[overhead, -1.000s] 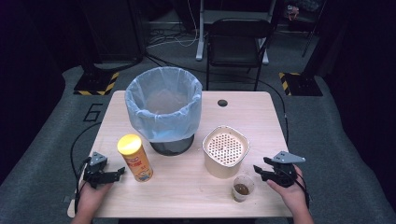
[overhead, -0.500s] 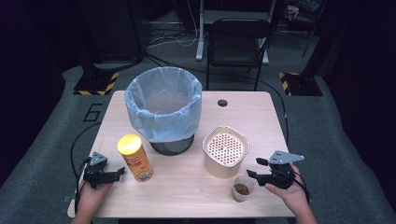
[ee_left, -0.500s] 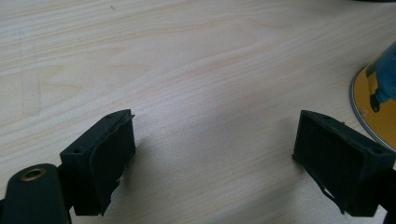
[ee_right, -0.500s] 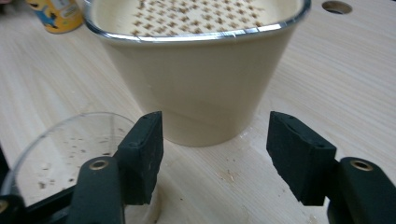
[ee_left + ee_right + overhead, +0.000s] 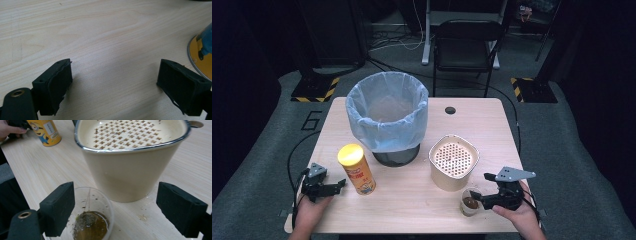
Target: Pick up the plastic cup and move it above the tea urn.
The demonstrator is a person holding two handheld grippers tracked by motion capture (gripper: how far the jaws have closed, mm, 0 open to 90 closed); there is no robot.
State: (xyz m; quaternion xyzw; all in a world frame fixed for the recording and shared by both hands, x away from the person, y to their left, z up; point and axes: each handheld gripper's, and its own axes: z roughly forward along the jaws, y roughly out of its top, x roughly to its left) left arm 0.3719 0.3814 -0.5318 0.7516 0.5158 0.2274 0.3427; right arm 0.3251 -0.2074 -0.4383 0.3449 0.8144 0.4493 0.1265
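**Right claw open beside the plastic cup**

The right claw (image 5: pixel 482 191) sits near the counter's (image 5: pixel 412 205) front right corner, held in a hand. Its jaws have just been opening and now stand wide. The clear plastic cup (image 5: pixel 469 202), with brown liquid and dregs at the bottom, stands upright on the counter close to the front edge; in the right gripper view the cup (image 5: pixel 90 220) lies by one jaw, and the pads do not press on it. Just behind the cup stands the cream strainer pot (image 5: pixel 453 161), its perforated insert showing from above.

The left claw (image 5: pixel 332 187) rests near the front left corner, jaws apart over bare wood with nothing between them. The yellow snack can (image 5: pixel 357 169) stands upright just beside it. The bin (image 5: pixel 387 116), lined with a blue bag, stands toward the counter's back edge.
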